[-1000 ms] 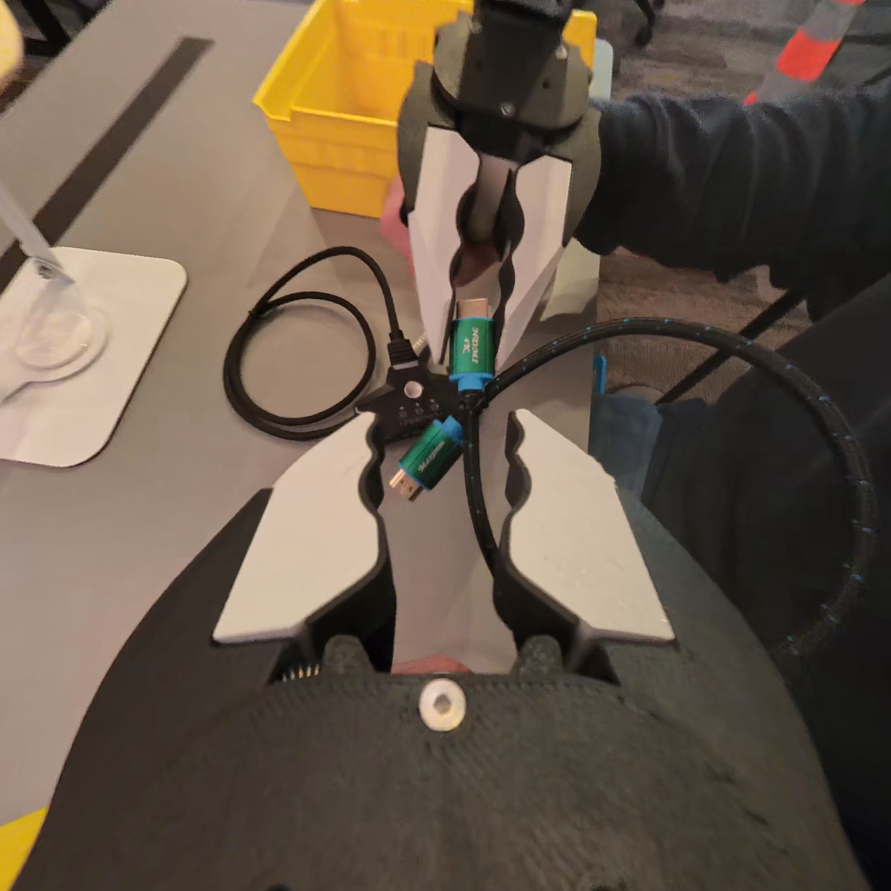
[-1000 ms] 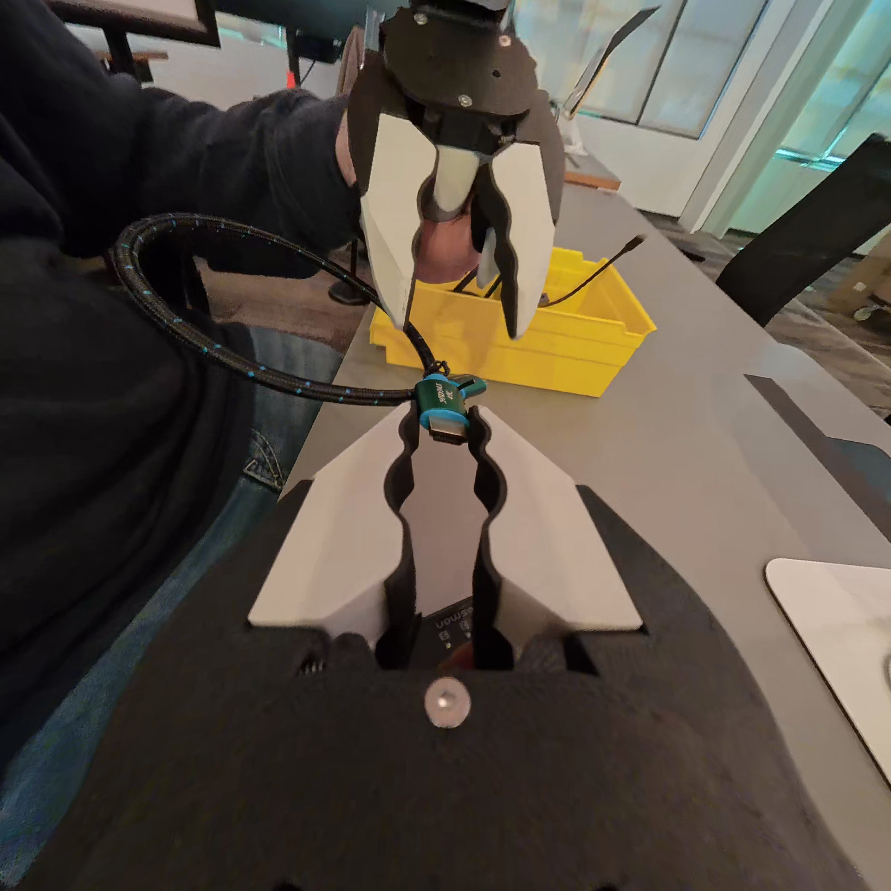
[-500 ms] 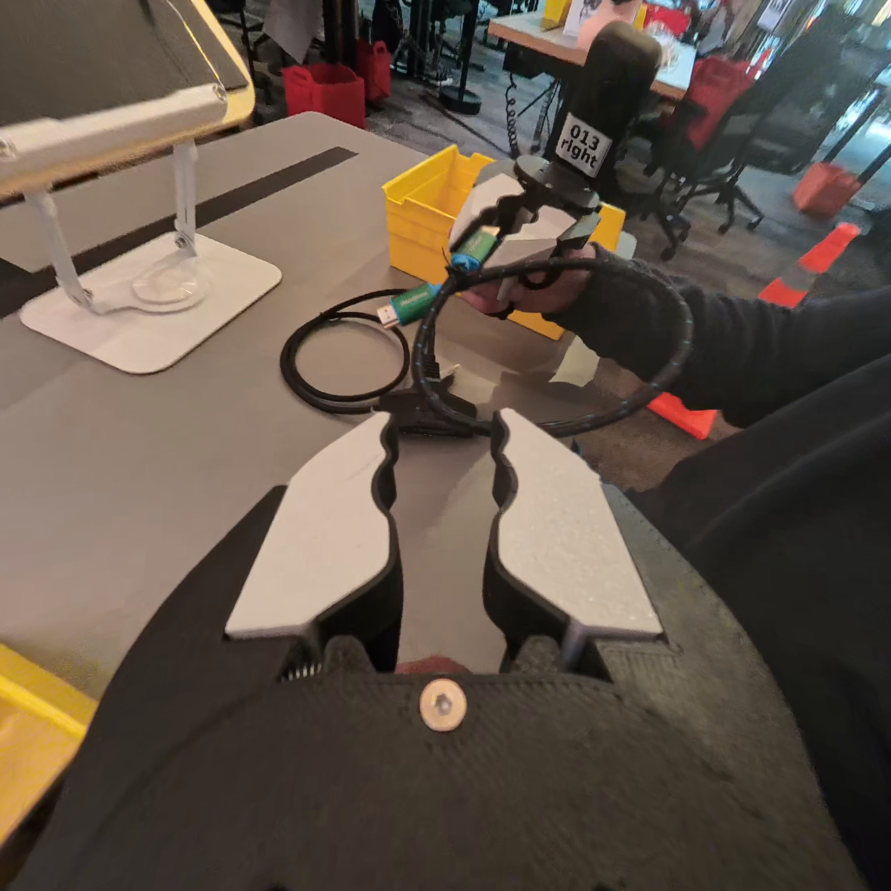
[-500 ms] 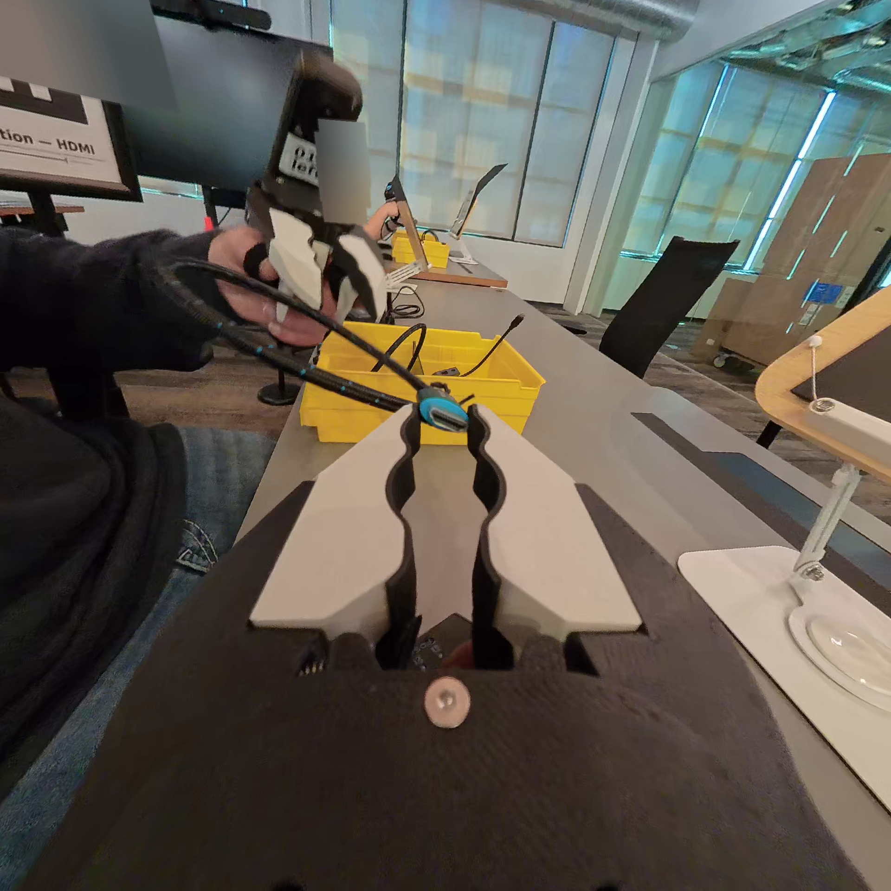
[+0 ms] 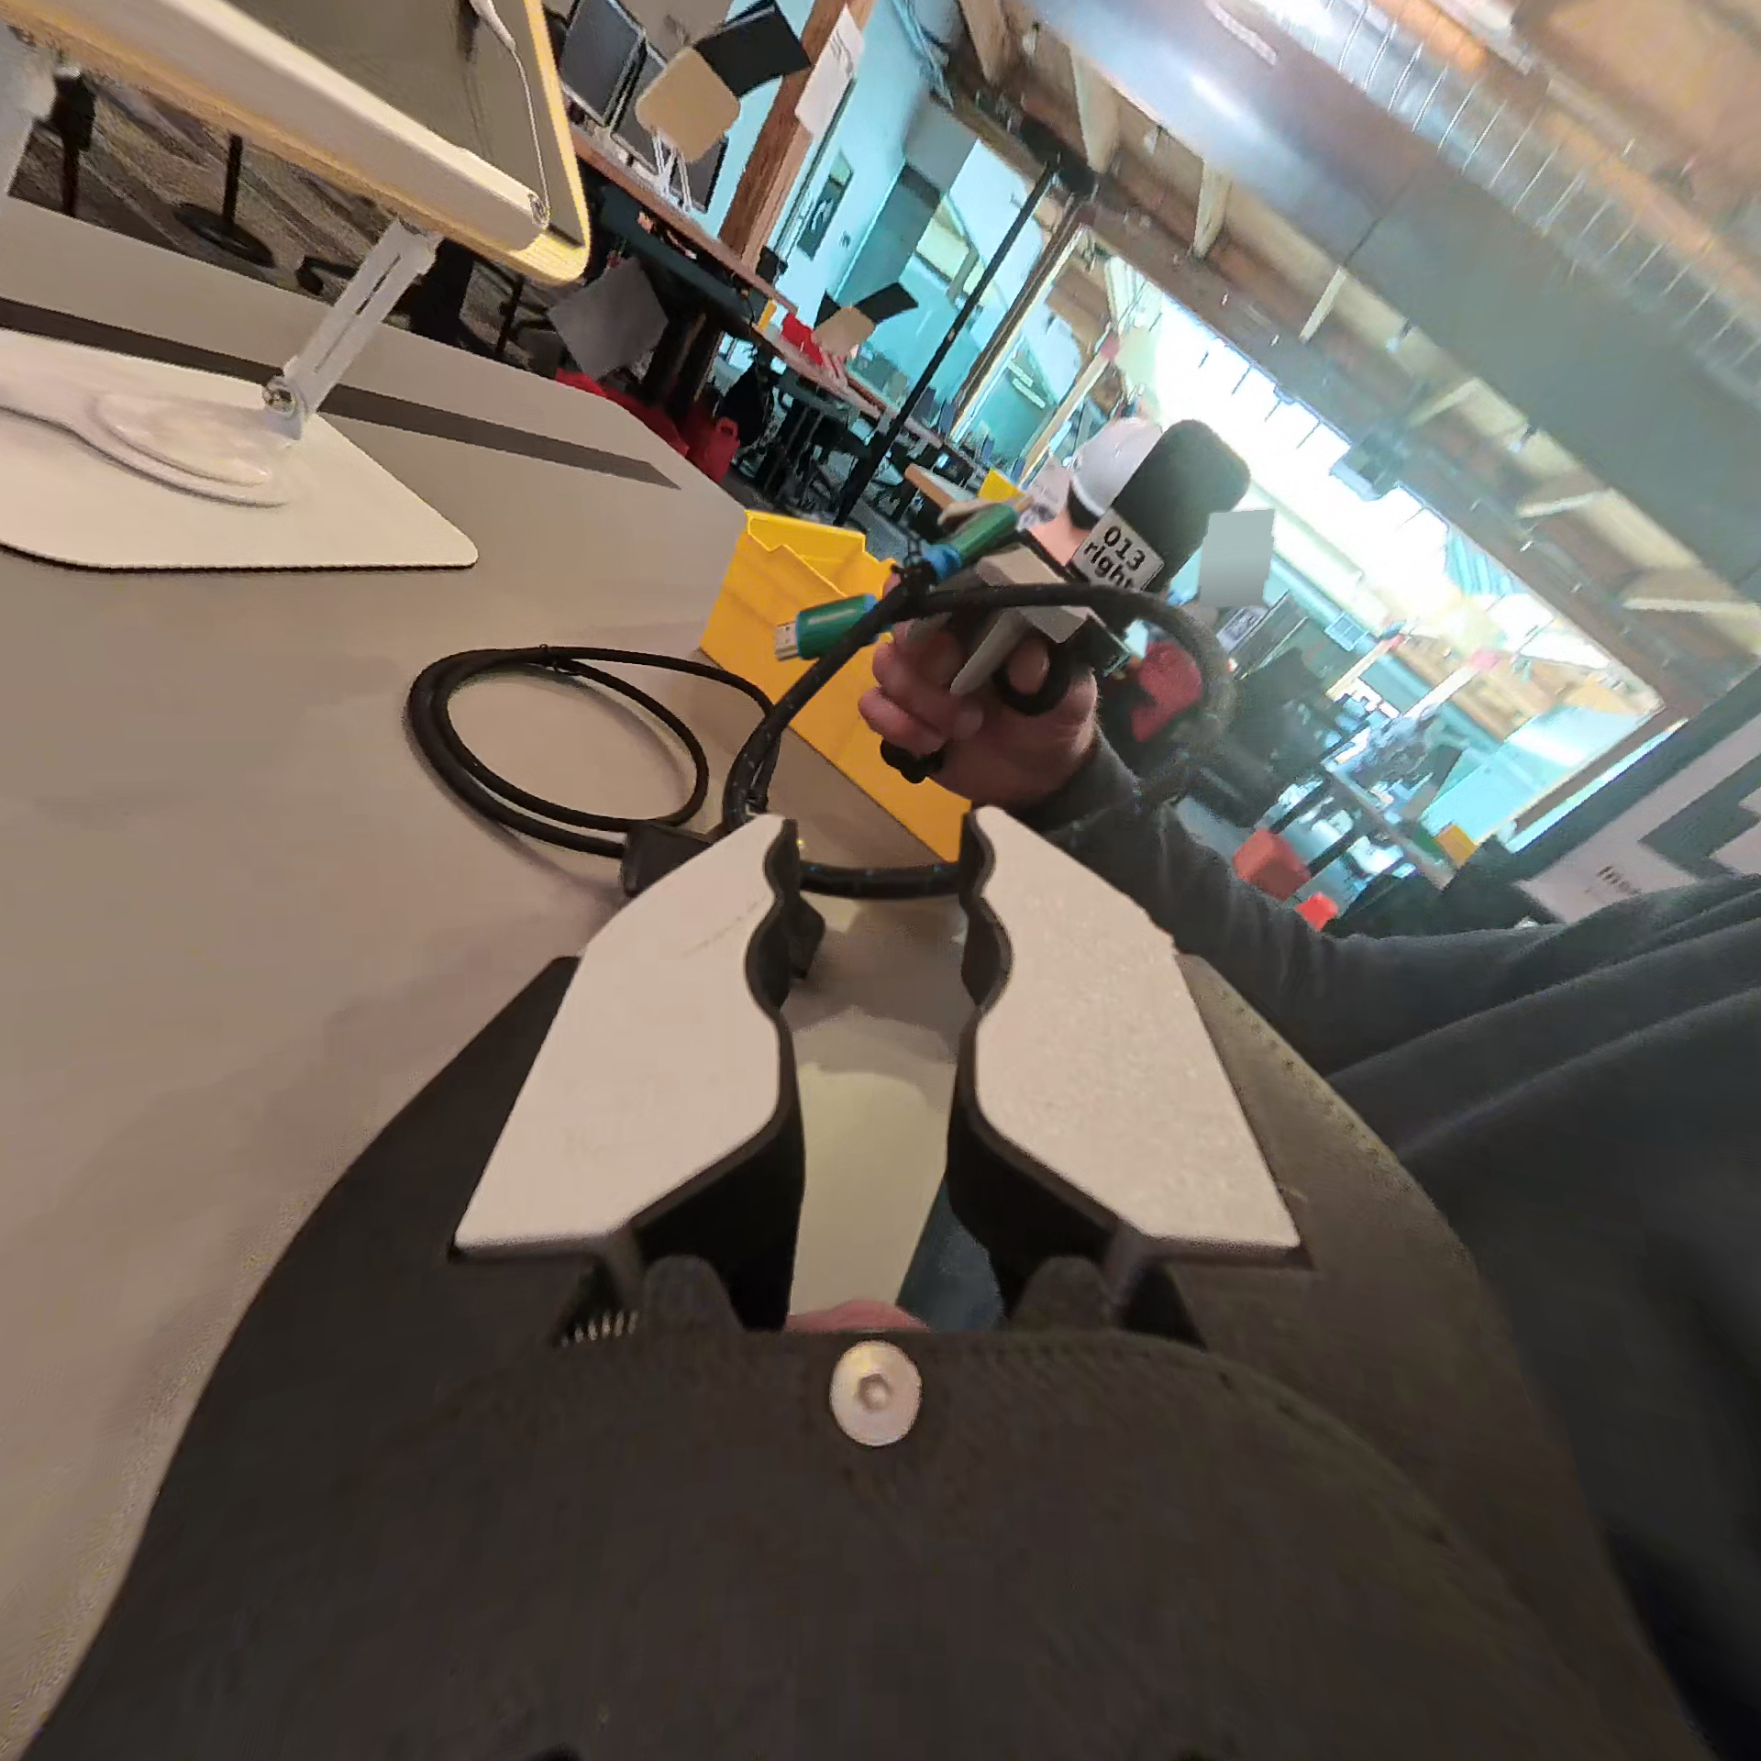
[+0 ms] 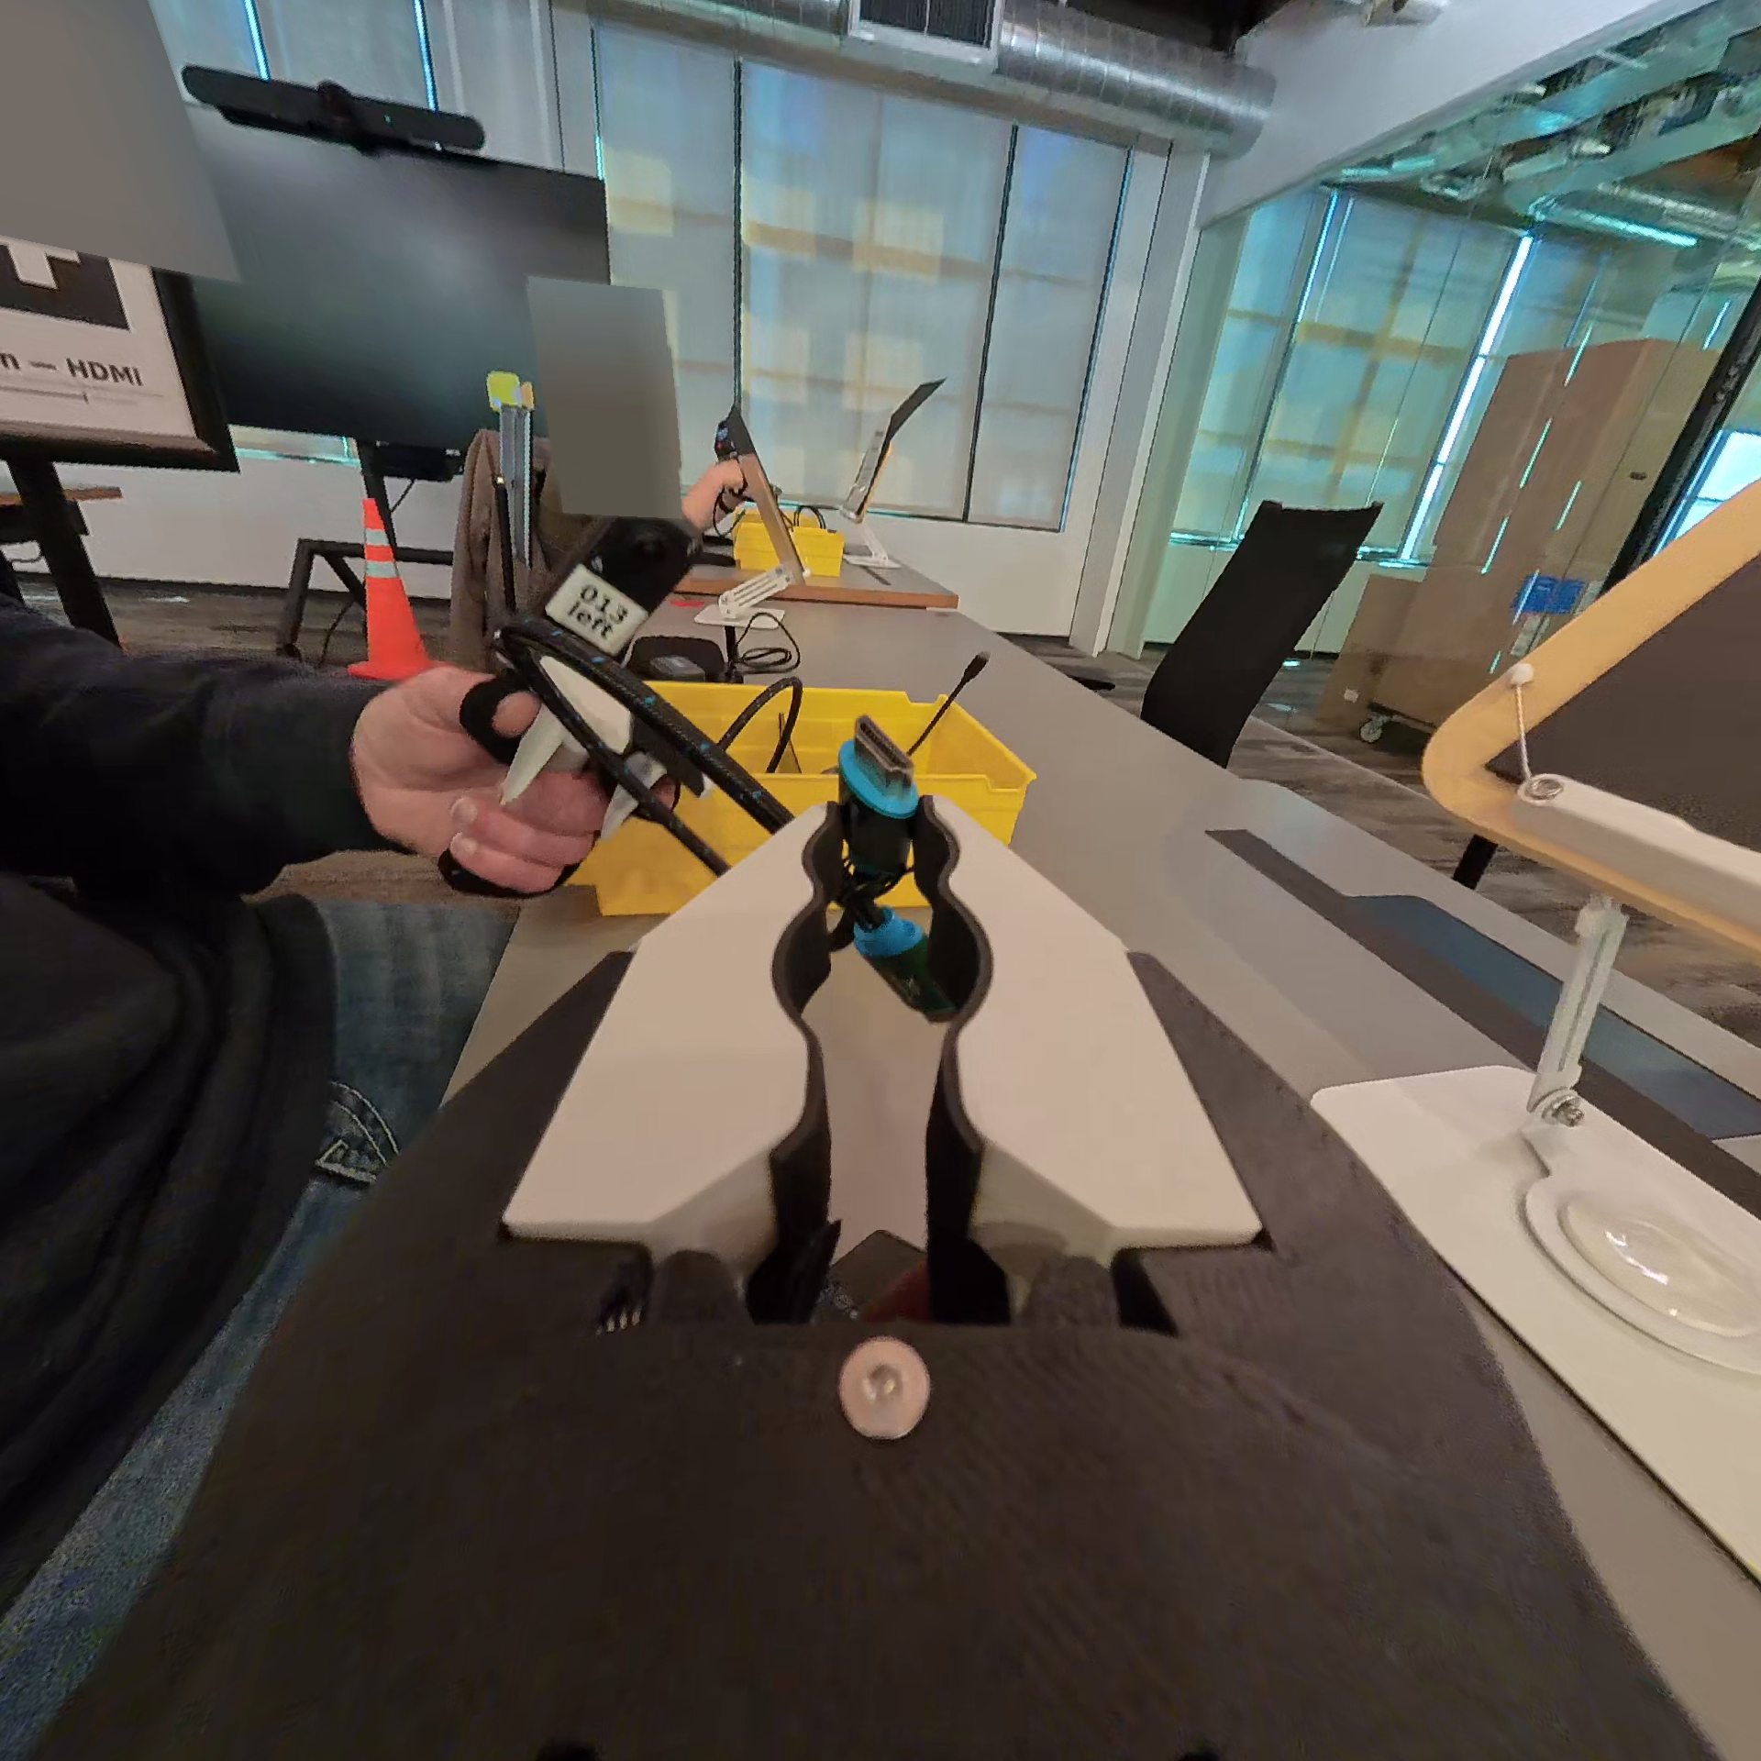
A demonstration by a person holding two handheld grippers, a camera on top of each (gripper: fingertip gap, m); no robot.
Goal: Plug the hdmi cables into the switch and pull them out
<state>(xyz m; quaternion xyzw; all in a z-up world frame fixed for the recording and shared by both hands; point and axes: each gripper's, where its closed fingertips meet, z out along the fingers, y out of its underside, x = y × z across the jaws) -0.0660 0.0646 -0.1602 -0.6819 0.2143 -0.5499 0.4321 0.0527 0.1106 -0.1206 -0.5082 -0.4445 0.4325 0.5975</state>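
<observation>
Grey table [image 5: 238, 858], right hand-held gripper [image 6: 877, 829] still clamping HDMI plug [image 6: 872, 762], now lifted, left hand-held gripper [image 5: 872, 839] empty, parted.

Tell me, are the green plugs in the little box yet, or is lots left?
Nothing is plugged in right now. The right gripper pinches the held plug in the air, and the other plug of the same braided cable dangles beside it. The left gripper is open and empty above the switch. Whether plugging is finished or still ahead, I cannot tell.
</observation>
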